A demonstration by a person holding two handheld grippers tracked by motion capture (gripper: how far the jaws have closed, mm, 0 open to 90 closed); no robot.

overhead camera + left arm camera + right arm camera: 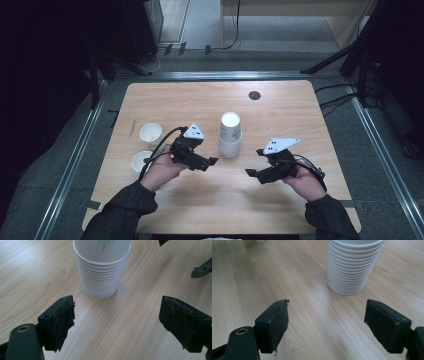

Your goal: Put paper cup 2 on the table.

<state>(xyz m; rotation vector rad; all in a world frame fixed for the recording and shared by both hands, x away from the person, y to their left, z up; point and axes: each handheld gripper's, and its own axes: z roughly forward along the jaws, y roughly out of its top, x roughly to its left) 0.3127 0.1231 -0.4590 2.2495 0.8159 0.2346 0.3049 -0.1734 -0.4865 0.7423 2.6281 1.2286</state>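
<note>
Cup stack point(230, 135) upright mid-table point(165, 95). Left gripper point(210, 163) and right gripper point(251, 173) flank it near the front edge, both spread, empty.

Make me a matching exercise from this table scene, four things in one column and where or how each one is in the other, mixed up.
Things:
1. stack of paper cups
2. two single cups
3. left gripper
4. dark round spot

Places or states:
A. far side of the table
B. jaws open, left of the stack
C. table's middle, rims down
D. left part of the table, upright

Pairs: 1-C, 2-D, 3-B, 4-A
</note>
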